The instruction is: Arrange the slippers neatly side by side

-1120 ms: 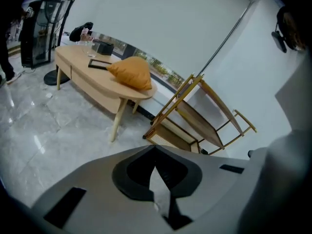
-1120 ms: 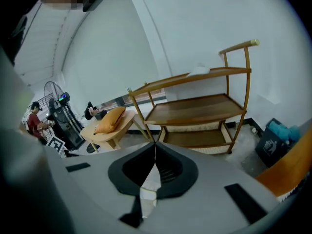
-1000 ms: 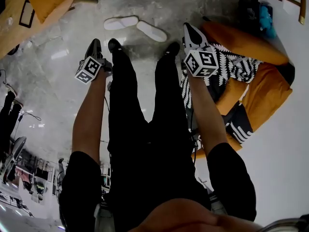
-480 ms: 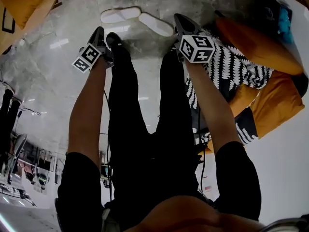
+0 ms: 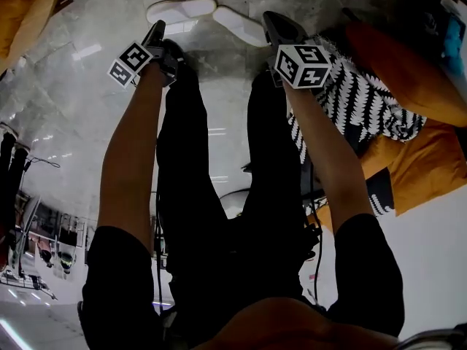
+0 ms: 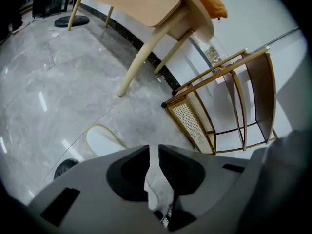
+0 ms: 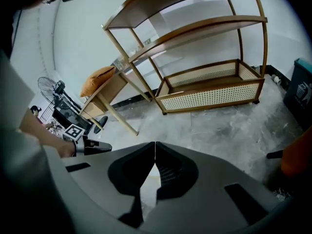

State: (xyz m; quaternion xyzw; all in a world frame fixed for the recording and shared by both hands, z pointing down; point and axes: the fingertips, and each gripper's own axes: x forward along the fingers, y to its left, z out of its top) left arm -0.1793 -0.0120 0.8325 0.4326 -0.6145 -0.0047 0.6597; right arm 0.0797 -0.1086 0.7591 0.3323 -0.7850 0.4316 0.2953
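Floor (image 5: 80, 115): grey marbled stone, glossy. We enter every item below as lying on it or held over it.
Left gripper (image 5: 156, 28): in the person's left hand, held low and pointing steeply down, its tip just beside the left slipper.
Left marker cube (image 5: 131, 63): black-and-white squares, set behind the jaws.
Left gripper, jaws: released. They have just been opening and stand a narrow slit apart. Through the slit we see a white patch, perhaps a slipper on the floor beyond. The pads press on nothing.
Left slipper (image 5: 181, 9): white, flat on the floor, lying crosswise in the head view.
Right slipper (image 5: 238, 26): white, flat on the floor, slanted. With its mate it makes a shallow V, the near ends close together, so the two are not parallel.
Right gripper (image 5: 273, 20): in the person's right hand, held low, its tip just right of the right slipper.
Right marker cube (image 5: 303, 65): the same pattern, set behind the jaws.
Right gripper, jaws: clenched, the tips meeting, nothing between them.
Patterned cushion (image 5: 365, 100): black and white, on the floor right of the right arm.
Orange cushion (image 5: 401, 64): lies against the patterned one.
Shelf unit (image 7: 209, 57): wooden, with a cane-panelled base, against the white wall in the right gripper view.
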